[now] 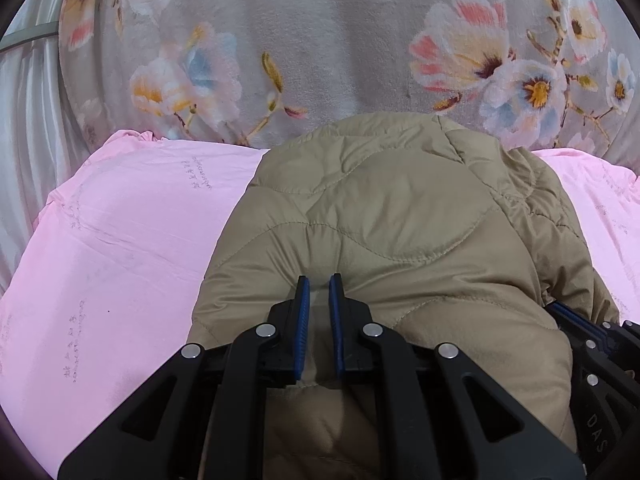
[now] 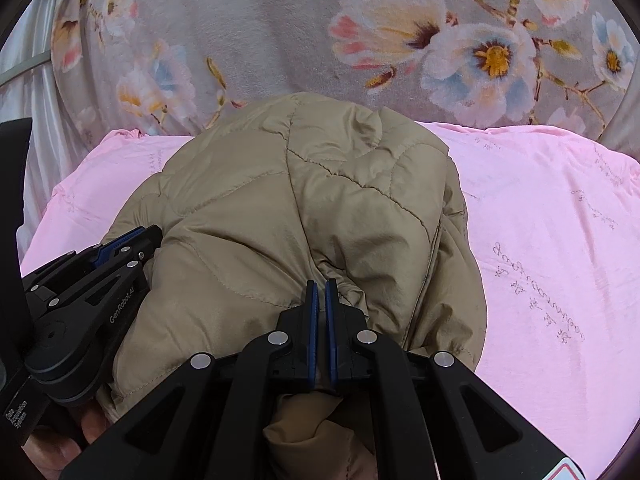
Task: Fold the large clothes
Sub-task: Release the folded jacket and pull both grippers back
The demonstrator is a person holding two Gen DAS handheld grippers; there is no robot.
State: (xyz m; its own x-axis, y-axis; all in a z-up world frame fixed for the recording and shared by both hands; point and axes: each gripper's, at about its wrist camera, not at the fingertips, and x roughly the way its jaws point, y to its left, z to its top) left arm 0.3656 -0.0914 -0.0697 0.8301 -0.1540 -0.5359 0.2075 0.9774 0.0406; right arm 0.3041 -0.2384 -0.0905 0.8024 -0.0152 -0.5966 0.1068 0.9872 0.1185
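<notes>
jacket (image 1: 380, 208): puffy, soft, slick | my left hand-held gripper (image 1: 319, 280), right hand-held gripper (image 2: 321, 284) both pinch its 6 o'clock hem | regrip seams

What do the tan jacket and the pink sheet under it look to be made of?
Tan jacket: likely thin nylon or polyester shell over padding, with a slight sheen, wavy quilting seams and puffed panels. Pink sheet: probably matte woven cotton or a blend, with soft creases and faint printed script.

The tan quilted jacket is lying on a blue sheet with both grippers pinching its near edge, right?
Not quite: the sheet is pink, not blue, as the right wrist view shows. The rest holds: the left gripper and right gripper both pinch the tan quilted jacket at its near edge.
</notes>
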